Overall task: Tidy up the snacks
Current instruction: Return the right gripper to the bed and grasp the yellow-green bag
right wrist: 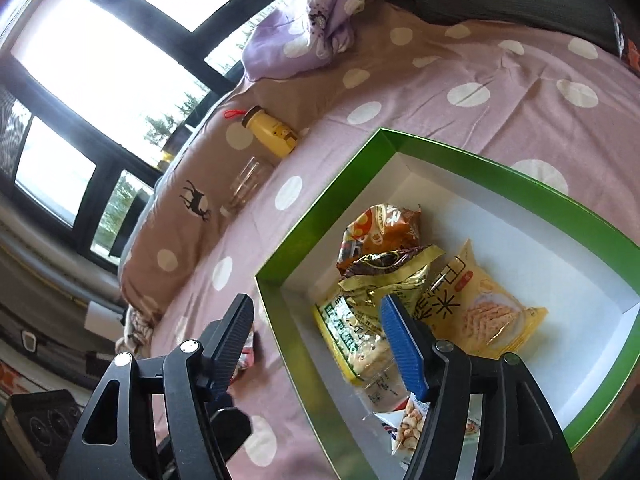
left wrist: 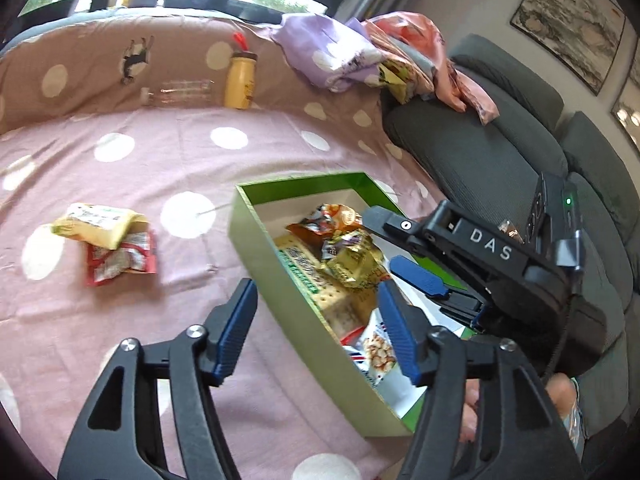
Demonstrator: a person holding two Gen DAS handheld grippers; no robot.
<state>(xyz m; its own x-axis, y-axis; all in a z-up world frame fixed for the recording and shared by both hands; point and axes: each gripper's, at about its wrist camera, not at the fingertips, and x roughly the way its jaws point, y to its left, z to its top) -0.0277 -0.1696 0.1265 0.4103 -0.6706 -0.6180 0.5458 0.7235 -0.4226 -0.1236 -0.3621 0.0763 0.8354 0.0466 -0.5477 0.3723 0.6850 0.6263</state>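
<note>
A green box (left wrist: 276,256) with a white inside lies on the pink dotted bedspread (left wrist: 160,168). In it are an orange packet (right wrist: 380,228), a gold packet (right wrist: 384,276), a green-and-yellow cracker pack (right wrist: 348,328), a peanut pack (left wrist: 378,354) and a yellow rice-cracker pack (right wrist: 484,308). A yellow packet (left wrist: 96,222) and a red packet (left wrist: 122,260) lie on the bedspread left of the box. My left gripper (left wrist: 316,332) is open and straddles the box's near wall, holding nothing. My right gripper (right wrist: 316,342) is open too, over the box's left wall, with its blue pad (right wrist: 400,344) above the cracker pack.
A yellow bottle (left wrist: 239,80) and a clear bottle (left wrist: 180,92) rest against the bed's raised back. Purple and pink cloths (left wrist: 332,56) are heaped at the far right corner. A grey sofa (left wrist: 480,140) borders the bed on the right. A person's knee (left wrist: 560,396) shows low right.
</note>
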